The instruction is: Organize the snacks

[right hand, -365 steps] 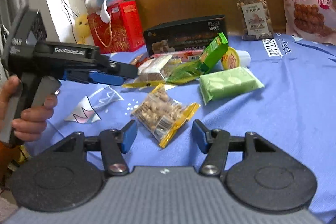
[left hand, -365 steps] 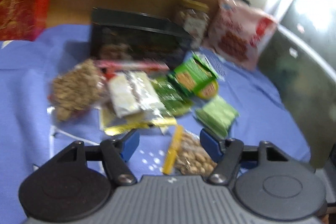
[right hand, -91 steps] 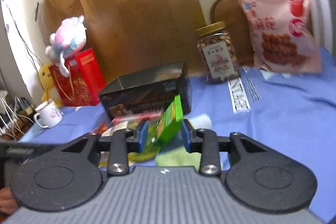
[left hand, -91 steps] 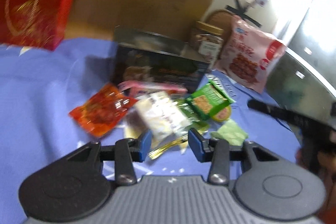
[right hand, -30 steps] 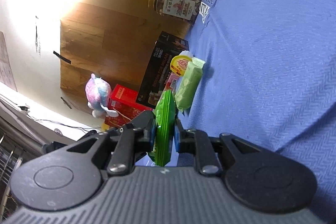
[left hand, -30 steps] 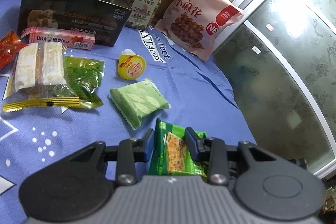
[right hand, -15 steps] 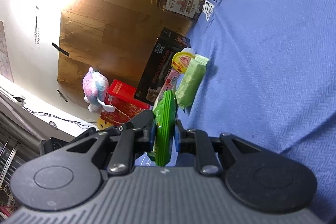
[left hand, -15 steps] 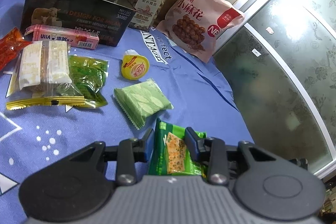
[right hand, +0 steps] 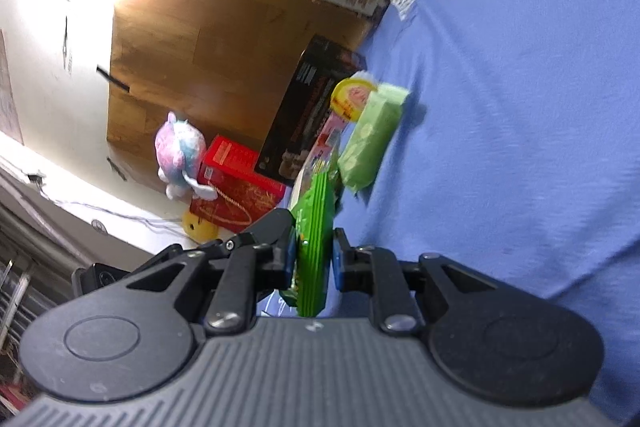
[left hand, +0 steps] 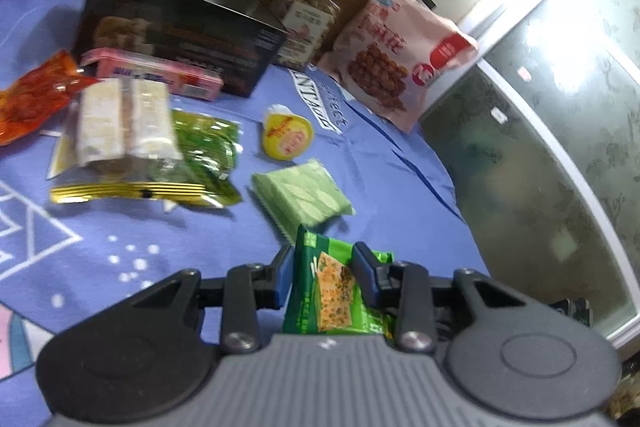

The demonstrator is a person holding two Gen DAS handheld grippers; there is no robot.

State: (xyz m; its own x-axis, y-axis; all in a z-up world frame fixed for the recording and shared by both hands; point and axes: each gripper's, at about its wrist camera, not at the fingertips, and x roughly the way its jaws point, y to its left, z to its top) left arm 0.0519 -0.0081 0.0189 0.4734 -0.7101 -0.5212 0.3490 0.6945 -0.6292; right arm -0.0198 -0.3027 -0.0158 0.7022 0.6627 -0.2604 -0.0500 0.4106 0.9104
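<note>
My left claw [left hand: 322, 275] and right claw [right hand: 314, 259] both pinch the green cracker packet [left hand: 336, 291]; only the left view shows its printed face.

In the left wrist view the cracker packet [left hand: 335, 291] sits between the fingers of the left gripper [left hand: 322, 277], nearest the camera, over the tablecloth [left hand: 120, 227]. Just beyond it lies a flat wafer pack [left hand: 302, 195], and behind that a small jelly cup [left hand: 287, 137]. To the left a clear bag of rice cakes [left hand: 124, 125] rests on top of a leafy snack bag [left hand: 208, 151] — the two overlap. Farther left lies a crinkled pouch [left hand: 30, 95]. Behind these a long slim box [left hand: 156, 77] lies against the front of the large box [left hand: 172, 27]. Right of that box stands a nut jar [left hand: 306, 15], then a big snack bag [left hand: 400, 47] leaning at the back edge.
</note>
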